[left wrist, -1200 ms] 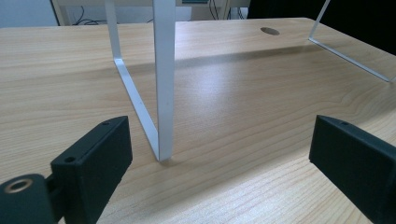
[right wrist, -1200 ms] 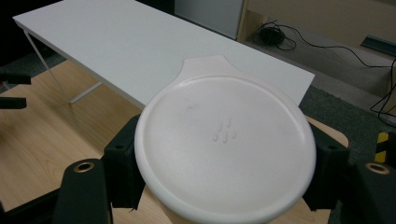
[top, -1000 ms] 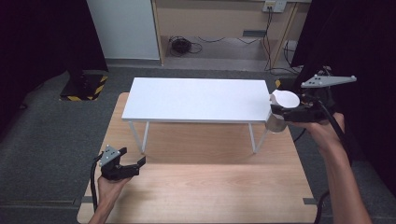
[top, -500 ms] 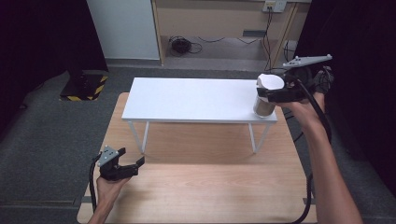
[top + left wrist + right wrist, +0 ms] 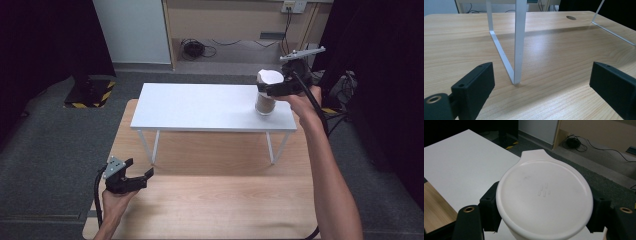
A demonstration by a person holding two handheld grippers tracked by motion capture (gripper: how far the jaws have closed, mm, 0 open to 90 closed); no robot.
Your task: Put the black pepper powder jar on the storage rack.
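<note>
A clear jar (image 5: 264, 102) with brown contents and a white lid (image 5: 544, 192) is at the right end of the small white table (image 5: 200, 107). My right gripper (image 5: 272, 90) is shut on it just under the lid, one black jaw on each side in the right gripper view (image 5: 544, 212). Whether the jar's base touches the tabletop I cannot tell. My left gripper (image 5: 140, 172) is open and holds nothing, low over the wooden table (image 5: 225, 210) at its front left. In the left gripper view (image 5: 541, 87) its jaws frame a white table leg (image 5: 520, 37).
The white table stands on thin white legs on the wooden table. A round cable hole (image 5: 571, 17) is in the wood farther off. Grey carpet surrounds the tables, with cables (image 5: 197, 49) on the floor by the back wall and a black-and-yellow striped base (image 5: 90, 92) at the left.
My right gripper has carried the jar leftward, from beyond the white table's right edge to over its right end. The left gripper has stayed put.
</note>
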